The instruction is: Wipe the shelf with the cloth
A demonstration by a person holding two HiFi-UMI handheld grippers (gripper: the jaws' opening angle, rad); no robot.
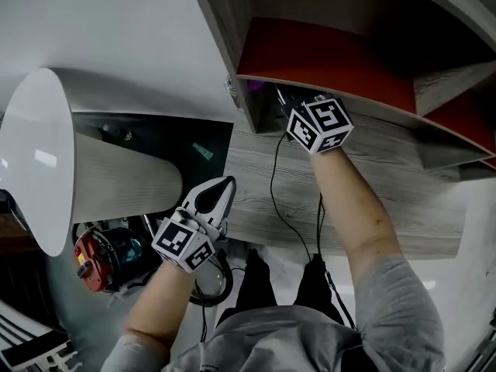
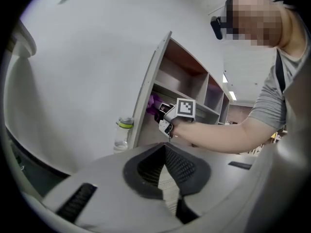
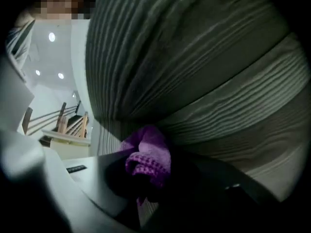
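The shelf unit (image 1: 364,169) is grey wood-grain with red-brown panels inside. My right gripper (image 1: 273,101) reaches into its left compartment, shut on a bunched purple cloth (image 1: 255,91). In the right gripper view the cloth (image 3: 148,157) sits in the gripper (image 3: 146,178), close against the wood-grain shelf wall (image 3: 204,72). My left gripper (image 1: 223,186) hangs low in front of the shelf, away from it, shut with nothing in it. From the left gripper view, the left gripper (image 2: 165,152) points toward the shelf (image 2: 160,76), where the cloth (image 2: 152,102) pokes out.
A clear plastic bottle (image 2: 121,132) with a green band stands by the shelf's left side. A white round-topped table (image 1: 35,161) is at the left, with a red device (image 1: 93,258) on the floor below it. Black cables (image 1: 275,192) hang from the right gripper.
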